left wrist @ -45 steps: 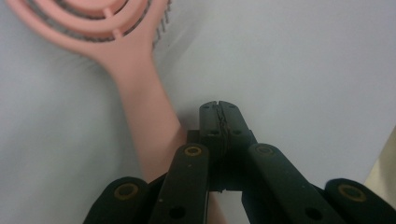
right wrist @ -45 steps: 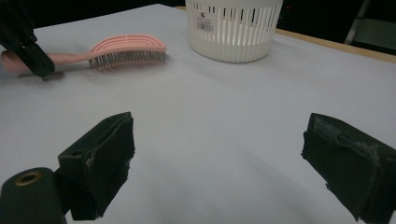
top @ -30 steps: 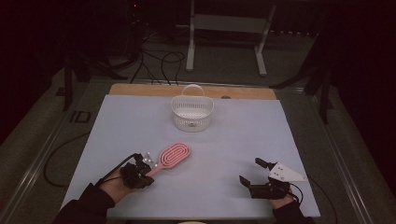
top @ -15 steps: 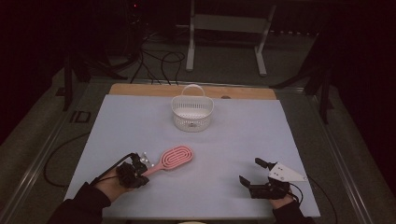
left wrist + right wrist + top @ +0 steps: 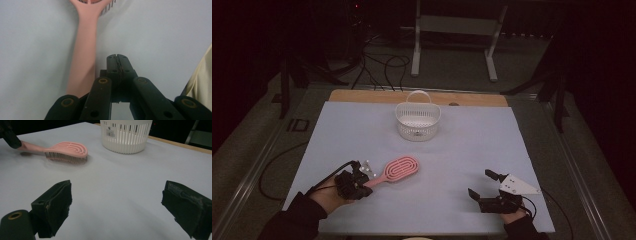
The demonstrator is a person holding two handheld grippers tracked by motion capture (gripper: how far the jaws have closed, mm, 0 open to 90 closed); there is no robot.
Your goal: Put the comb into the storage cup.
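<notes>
A pink hairbrush (image 5: 401, 167) lies bristles down on the white table cover, its handle pointing toward the front left. My left gripper (image 5: 360, 177) sits at the end of that handle, jaws shut with nothing between them. In the left gripper view the handle (image 5: 83, 55) runs just left of the closed jaw tips of my left gripper (image 5: 117, 56), beside them and not gripped. My right gripper (image 5: 479, 182) rests low at the front right, open and empty. In the right gripper view its jaws (image 5: 117, 195) stand wide apart, facing the hairbrush (image 5: 66, 150) and the basket.
A white slotted basket (image 5: 417, 131) with a handle stands at the back middle of the table, also seen in the right gripper view (image 5: 125, 137). A wooden strip (image 5: 362, 96) runs along the far edge. Cables and a metal stand lie on the floor beyond.
My left gripper has drawn back a little toward the front left along the handle. The brush has turned slightly flatter. My right gripper has stayed still.
</notes>
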